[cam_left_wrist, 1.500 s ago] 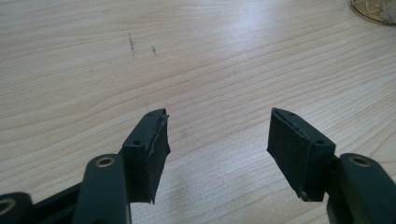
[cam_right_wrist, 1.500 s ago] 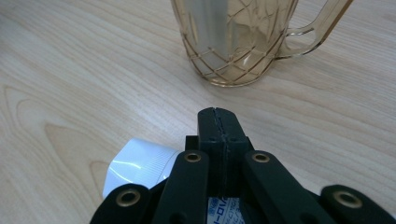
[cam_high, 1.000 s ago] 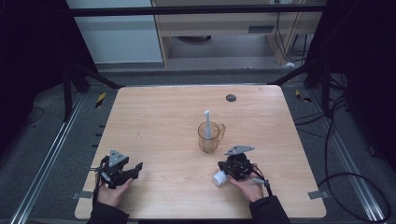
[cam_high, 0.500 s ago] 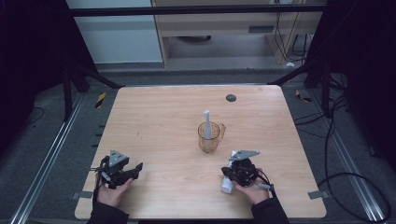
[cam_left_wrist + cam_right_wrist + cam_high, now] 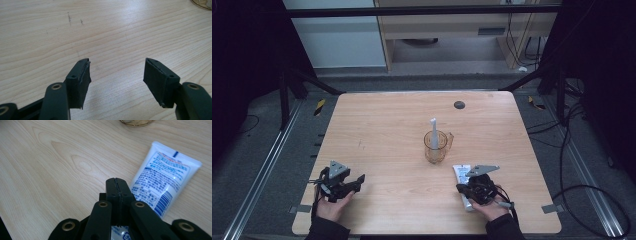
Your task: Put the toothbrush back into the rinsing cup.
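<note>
Left side: my left gripper [image 5: 356, 180] sits low at the near left corner of the table [image 5: 387, 125], in the same spot as a second ago. The left gripper view has its jaws standing wide apart, with bare wood between them. It is idle and well apart from everything else.

Centre: the clear cup [image 5: 435, 148] stands upright with the white toothbrush [image 5: 433, 129] in it, head up. It has not been disturbed since the earlier looks.

Right side: this is where the change is. My right gripper [image 5: 117, 181] has drifted a little to the right and toward me over the last second. Its jaws are pressed flat together with nothing pinched between them. The toothpaste tube [image 5: 165, 177] lies flat on the table, printed side up, its crimped end pointing toward the cup and near it but not touching. A second ago only a short white bit showed at the gripper's left. Now most of the tube's length lies uncovered, running out beside and partly under the closed jaws. From the high view I can't tell whether the jaws rest on the tube's near end or just hover over it.

Reading: the tube is down and free, not in my grip. Probably this is a set-down or a nudge just finished. If the tube is to go in the cup with the brush, I'd have to open the right jaws and take it across its width; as they stand, they can only push it
</note>
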A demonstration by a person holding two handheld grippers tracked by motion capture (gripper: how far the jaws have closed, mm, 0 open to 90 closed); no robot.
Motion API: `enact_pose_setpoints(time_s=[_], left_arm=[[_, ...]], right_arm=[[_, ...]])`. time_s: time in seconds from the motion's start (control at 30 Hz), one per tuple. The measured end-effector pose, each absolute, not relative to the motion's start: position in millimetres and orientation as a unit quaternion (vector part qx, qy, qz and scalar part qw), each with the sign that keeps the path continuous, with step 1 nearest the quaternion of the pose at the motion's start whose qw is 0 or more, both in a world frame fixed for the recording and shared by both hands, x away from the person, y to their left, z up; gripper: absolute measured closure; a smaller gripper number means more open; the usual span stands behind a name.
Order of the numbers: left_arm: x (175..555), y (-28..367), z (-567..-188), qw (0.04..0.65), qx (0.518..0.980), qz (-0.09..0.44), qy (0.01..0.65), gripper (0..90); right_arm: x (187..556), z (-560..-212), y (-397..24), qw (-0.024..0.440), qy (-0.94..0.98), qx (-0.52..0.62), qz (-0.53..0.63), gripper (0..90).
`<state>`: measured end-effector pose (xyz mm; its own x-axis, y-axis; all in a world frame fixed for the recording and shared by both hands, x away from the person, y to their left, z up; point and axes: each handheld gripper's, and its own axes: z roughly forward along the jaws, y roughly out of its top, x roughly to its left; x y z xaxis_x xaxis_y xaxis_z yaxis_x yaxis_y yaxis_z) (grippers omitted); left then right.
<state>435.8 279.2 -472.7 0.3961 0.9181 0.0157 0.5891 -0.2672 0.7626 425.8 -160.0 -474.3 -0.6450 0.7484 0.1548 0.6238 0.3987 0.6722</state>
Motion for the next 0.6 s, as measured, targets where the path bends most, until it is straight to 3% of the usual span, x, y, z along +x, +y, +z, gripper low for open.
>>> enact_pose_setpoints(time_s=[0.37,0.6], left_arm=[[435.8,279.6,-472.5,0.347,0.76,0.238,0.495,36.9],[436.4,280.2,-473.0,0.349,0.759,0.237,0.496,36.7]], right_arm=[[420.8,-473.3,-173.8,0.085,0.829,0.423,0.355,89.7],[420.2,-464.6,-173.5,0.101,0.825,0.423,0.361,83.0]])
